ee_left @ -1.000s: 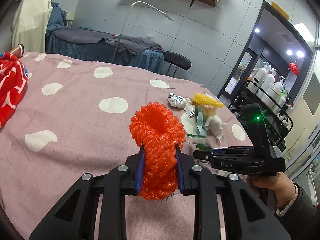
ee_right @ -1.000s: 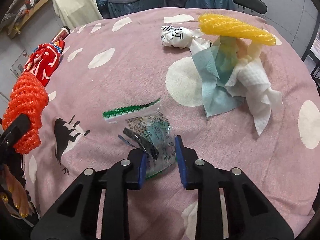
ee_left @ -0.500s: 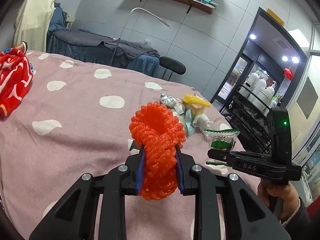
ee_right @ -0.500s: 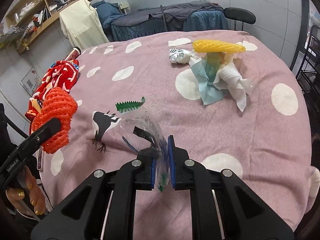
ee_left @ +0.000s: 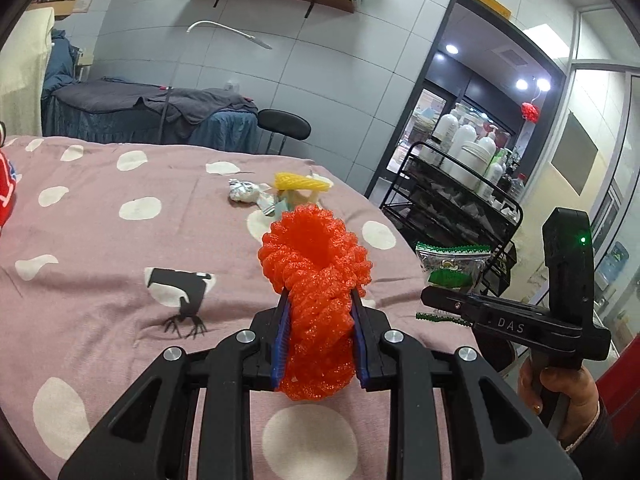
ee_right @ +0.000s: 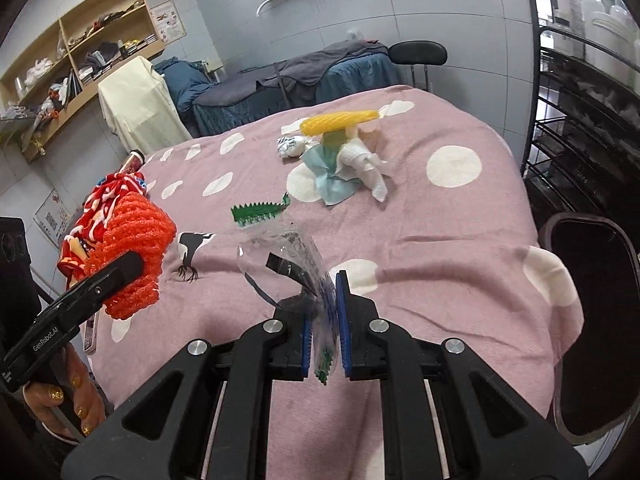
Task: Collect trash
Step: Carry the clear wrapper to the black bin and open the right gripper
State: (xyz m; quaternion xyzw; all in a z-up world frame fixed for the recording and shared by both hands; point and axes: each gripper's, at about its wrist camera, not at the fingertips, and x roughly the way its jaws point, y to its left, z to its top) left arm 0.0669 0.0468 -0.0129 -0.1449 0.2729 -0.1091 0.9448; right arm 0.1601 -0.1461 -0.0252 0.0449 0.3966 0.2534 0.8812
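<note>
Bed [ee_right: 460, 240] first, since it's the biggest thing around: pink cover with white dots, and both hands are up off it with something in each gripper. Off its right edge, in the right wrist view, there's a dark round-rimmed bin [ee_right: 592, 320], which I'd guess is where the trash goes. It sits just right of the right gripper [ee_right: 325, 334] and well across from the left one, so the right hand is clearly the nearer of the two. Farther up the bed there's a leftover pile [ee_right: 344, 152]: yellow foam net, crumpled tissues, a balled-up wrapper, all well apart from both grippers. The left gripper [ee_left: 319, 344] is clamped on an orange foam net [ee_left: 316, 264], bunched up and poking out ahead of the pads. The right gripper is pinched tight on a clear snack bag [ee_right: 288, 248] with a green zigzag edge, the bag's long side running forward and left, away from the bin.
</note>
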